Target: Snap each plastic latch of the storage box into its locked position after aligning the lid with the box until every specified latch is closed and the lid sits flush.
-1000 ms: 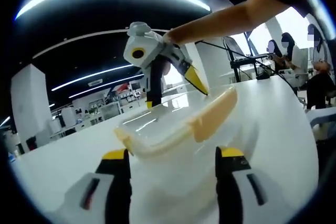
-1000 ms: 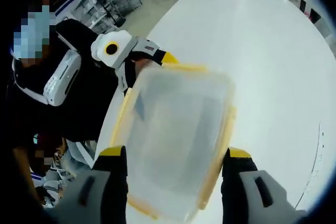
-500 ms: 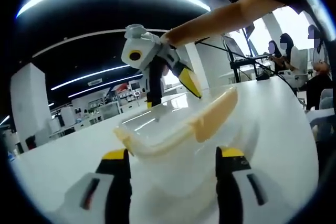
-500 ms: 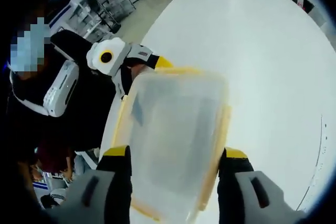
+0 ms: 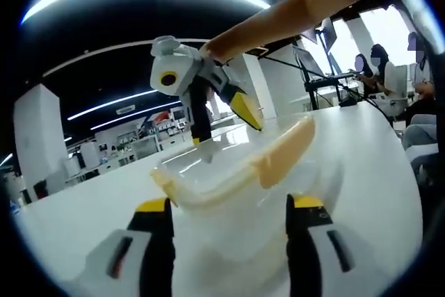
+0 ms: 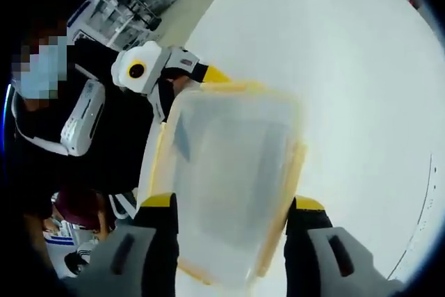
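Left claw (image 5: 229,206), in the left gripper view, has its yellow-tipped jaws spread either side of the box (image 5: 243,186), whose pale yellow latch (image 5: 281,151) sits between them, while the right claw (image 5: 222,119) hangs over the box's far edge, jaws parted. In the right gripper view, the right claw (image 6: 233,206) stands spread over the translucent lid (image 6: 229,172) on the white surface (image 6: 348,67), with the left claw (image 6: 208,76) at the box's far end.

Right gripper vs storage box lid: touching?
Cannot tell. In the left gripper view the right gripper has its yellow tips right at the far edge of the storage box lid, but neither contact nor gap shows plainly.
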